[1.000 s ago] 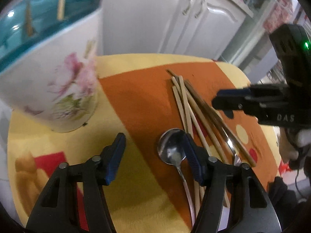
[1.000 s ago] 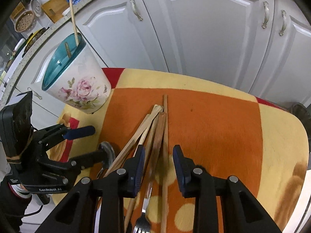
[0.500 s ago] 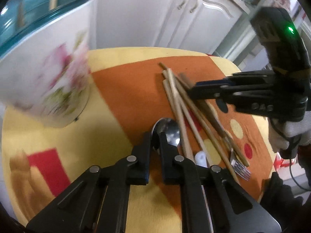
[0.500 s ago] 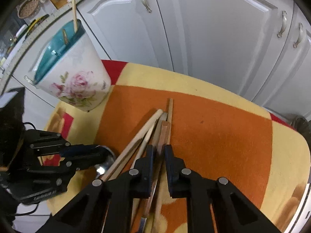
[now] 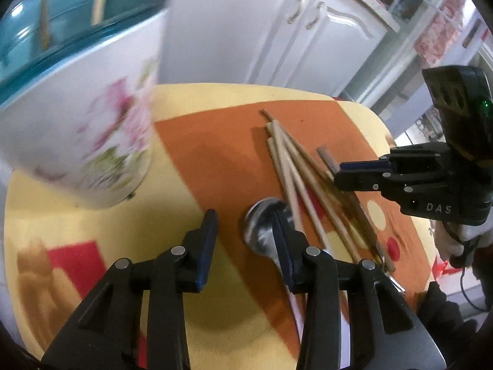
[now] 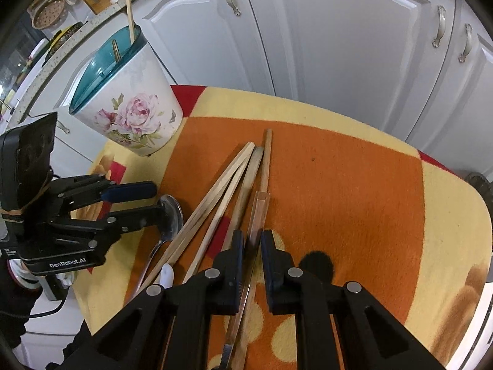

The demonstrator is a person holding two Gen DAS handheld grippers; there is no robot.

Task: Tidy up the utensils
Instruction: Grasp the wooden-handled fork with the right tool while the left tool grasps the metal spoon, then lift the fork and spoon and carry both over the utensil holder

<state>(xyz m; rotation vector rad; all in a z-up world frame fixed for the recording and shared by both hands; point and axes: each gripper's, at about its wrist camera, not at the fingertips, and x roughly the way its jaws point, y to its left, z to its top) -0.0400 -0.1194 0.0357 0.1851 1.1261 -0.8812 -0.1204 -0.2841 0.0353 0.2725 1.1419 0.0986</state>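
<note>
Nearby, holder: a white flower-printed pot with a teal lining (image 6: 129,108) is stood at the table's far left corner, with two sticks seen inside it.
Surface: an orange, yellow and red cloth (image 6: 354,178) is spread over the table, white cabinet doors (image 6: 339,37) behind it.
Pile: pale wooden chopsticks (image 6: 215,191) are fanned across the orange patch; a steel spoon (image 5: 262,228) is lain at their left edge, bowl up.
Obstruction: the chopsticks are crossed over the spoon's handle side.
Left gripper (image 5: 243,234): its jaws have just been opening and are seen partly apart; the spoon bowl is covered by the right finger, and contact cannot be told.
Right gripper (image 6: 252,243): nearly closed, and a brown square-ended chopstick (image 6: 260,209) is pinched between its pads.
</note>
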